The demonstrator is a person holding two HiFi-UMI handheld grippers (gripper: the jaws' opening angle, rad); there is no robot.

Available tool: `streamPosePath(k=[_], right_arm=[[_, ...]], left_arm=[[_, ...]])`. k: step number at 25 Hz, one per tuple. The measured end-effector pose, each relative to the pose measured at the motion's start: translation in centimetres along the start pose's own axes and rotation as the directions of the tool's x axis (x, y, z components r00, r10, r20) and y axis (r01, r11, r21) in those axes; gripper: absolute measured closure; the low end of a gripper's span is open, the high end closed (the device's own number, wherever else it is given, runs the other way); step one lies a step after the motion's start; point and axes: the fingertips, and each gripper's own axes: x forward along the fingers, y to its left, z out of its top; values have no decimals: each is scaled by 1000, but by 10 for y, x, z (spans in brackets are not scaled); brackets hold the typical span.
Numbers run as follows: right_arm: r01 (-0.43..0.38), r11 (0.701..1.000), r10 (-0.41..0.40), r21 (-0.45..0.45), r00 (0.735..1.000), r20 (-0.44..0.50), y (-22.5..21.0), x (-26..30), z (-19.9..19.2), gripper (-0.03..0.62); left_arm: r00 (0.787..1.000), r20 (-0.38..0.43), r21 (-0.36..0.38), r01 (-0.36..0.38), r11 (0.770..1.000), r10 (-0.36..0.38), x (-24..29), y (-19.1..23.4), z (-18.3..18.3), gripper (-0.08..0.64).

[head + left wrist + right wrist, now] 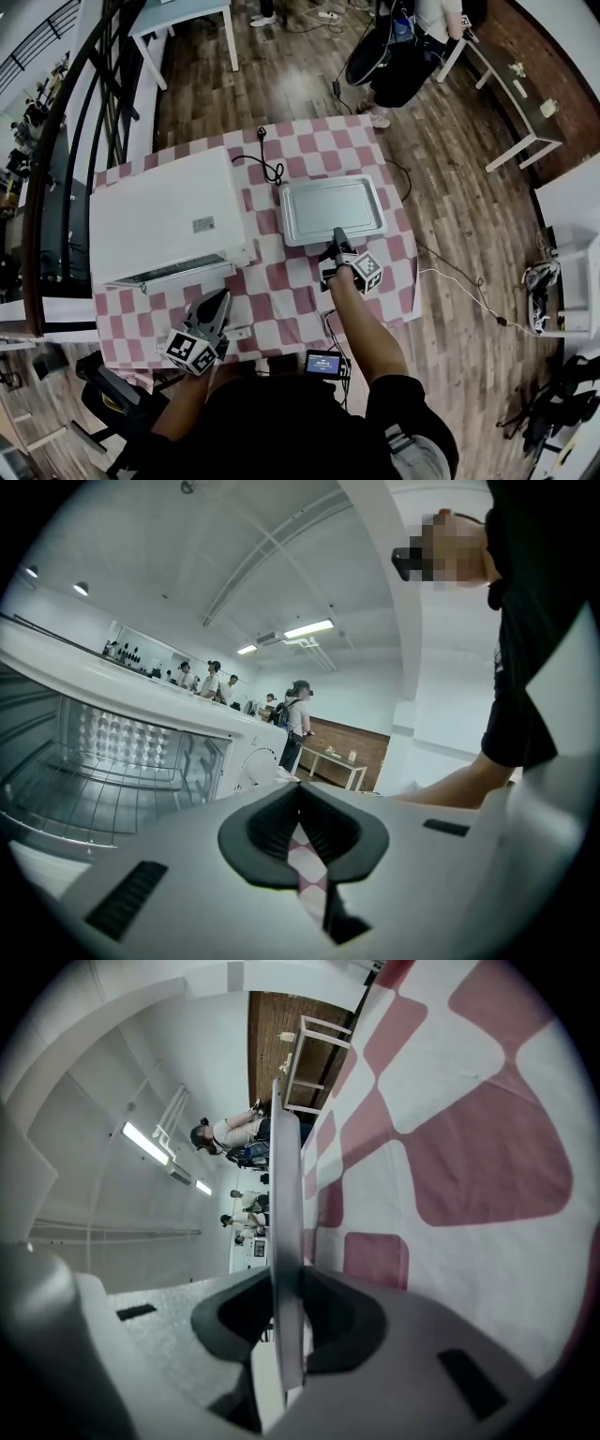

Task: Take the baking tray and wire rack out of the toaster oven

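Gripping the tray (333, 208) by its near rim, my right gripper (339, 236) has its jaws clamped on the thin metal edge. The tray is level over the checked cloth (281, 291), outside the white oven (169, 220) and just to its right; I cannot tell whether it rests on the cloth. My left gripper (222, 298) hovers near the oven's open front, jaws together and empty. The rack (94, 785) sits inside the oven.

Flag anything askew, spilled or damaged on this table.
Nothing stands out. The baking tray lies flat and empty on the checkered cloth beside the toaster oven, its near rim clamped by the right gripper. The wire rack sits inside the open oven.
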Motion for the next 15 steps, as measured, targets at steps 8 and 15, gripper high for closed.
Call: streamPosePath(k=[8, 15], right_arm=[[33, 999, -34, -33, 999, -35, -5, 21, 4, 512], [83, 996, -84, -16, 995, -47, -13, 31, 11, 512]], left_arm=[[998, 11, -9, -60, 998, 60, -6, 7, 6, 566], [999, 17, 9, -52, 999, 52, -11, 4, 5, 566]])
